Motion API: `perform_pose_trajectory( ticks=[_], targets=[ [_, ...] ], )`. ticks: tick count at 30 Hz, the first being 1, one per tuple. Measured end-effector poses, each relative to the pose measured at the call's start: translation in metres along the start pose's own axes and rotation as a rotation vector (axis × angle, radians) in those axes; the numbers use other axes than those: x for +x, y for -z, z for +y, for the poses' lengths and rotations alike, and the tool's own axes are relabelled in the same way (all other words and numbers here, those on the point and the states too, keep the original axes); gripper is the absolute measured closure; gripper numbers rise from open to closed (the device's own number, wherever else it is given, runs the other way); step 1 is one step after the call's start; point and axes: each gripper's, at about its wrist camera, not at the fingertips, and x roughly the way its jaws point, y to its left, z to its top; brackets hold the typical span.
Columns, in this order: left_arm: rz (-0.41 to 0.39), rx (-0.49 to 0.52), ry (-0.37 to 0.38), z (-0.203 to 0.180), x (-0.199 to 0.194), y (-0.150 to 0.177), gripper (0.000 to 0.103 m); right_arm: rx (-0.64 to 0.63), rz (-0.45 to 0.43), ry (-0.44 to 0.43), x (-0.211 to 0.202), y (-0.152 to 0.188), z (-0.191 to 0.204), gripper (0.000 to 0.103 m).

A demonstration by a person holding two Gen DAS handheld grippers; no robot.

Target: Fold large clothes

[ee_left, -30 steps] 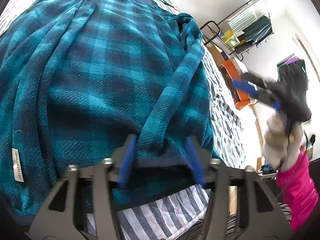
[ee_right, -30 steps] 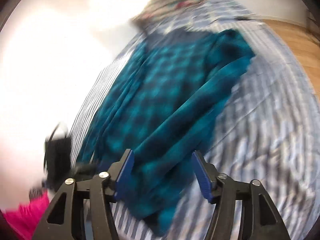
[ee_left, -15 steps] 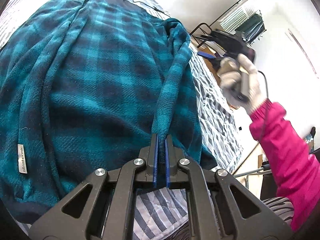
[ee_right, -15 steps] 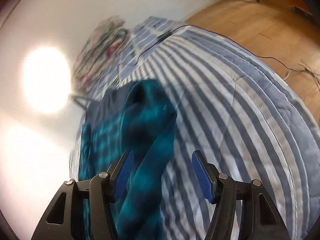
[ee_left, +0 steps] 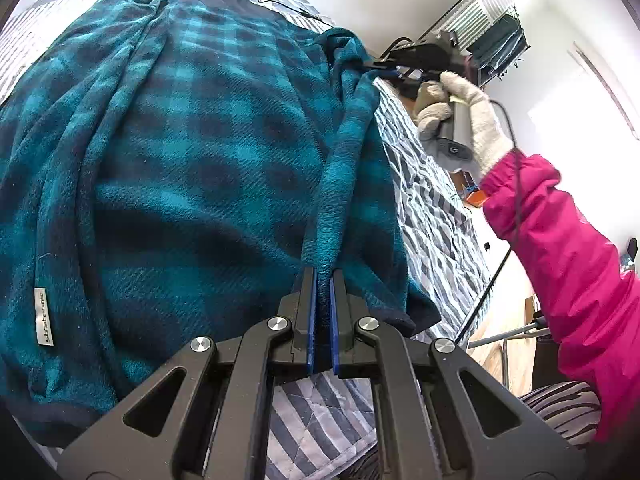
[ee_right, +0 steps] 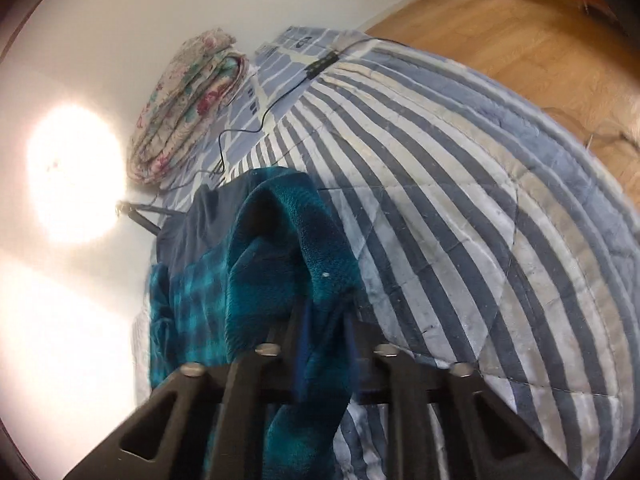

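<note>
Teal plaid fleece garment lies spread on the striped quilt, its long axis running away from the left gripper. One raised edge fold links both grips: the left gripper is clenched on its near end, the right gripper, clamped on the far end, sits nearer the top. One garment, two grippers, one floral bundle beyond.

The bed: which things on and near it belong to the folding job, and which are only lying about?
For the job:
- fleece, teal plaid, spread on the bed
- left gripper, shut on the fleece's near edge
- right gripper, shut on its far edge

Lying about:
- quilt, striped, under the fleece
- folded blanket, floral, by the wall
- cable
- rack
</note>
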Motion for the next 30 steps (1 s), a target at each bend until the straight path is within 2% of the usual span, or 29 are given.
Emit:
perform_pose_trajectory(
  ticks=[2,8,11,15,21,26,27,29,30],
  targets=[
    [0.001,-0.001,0.004,0.002,0.001,0.002,0.1,-0.042,-0.026,0.022,-0.011,0.002,0.014,0.1],
    [0.009,-0.004,0.017,0.007,0.001,0.007,0.1,-0.289,-0.101,0.123,-0.032,-0.001,0.095,0.101],
    [0.012,-0.011,0.022,0.011,0.0,0.01,0.1,-0.393,-0.098,0.128,-0.022,0.003,0.137,0.101],
    [0.014,-0.025,0.025,0.018,-0.001,0.014,0.1,-0.51,-0.064,0.138,0.013,0.014,0.181,0.101],
    [0.021,-0.047,0.043,0.024,-0.001,0.016,0.1,-0.586,0.036,0.117,0.086,0.037,0.212,0.101],
    [0.035,-0.046,0.024,0.033,0.003,0.015,0.1,-0.62,0.136,0.14,0.141,0.059,0.211,0.1],
    [0.035,-0.047,0.017,0.034,0.003,0.015,0.1,-0.613,0.154,0.132,0.145,0.06,0.209,0.094],
    [0.032,-0.036,0.006,0.034,0.002,0.016,0.1,-0.594,0.156,0.092,0.137,0.058,0.204,0.089],
    [0.032,-0.029,0.004,0.034,0.0,0.015,0.1,-0.58,0.146,0.058,0.126,0.055,0.202,0.077]
  ],
)
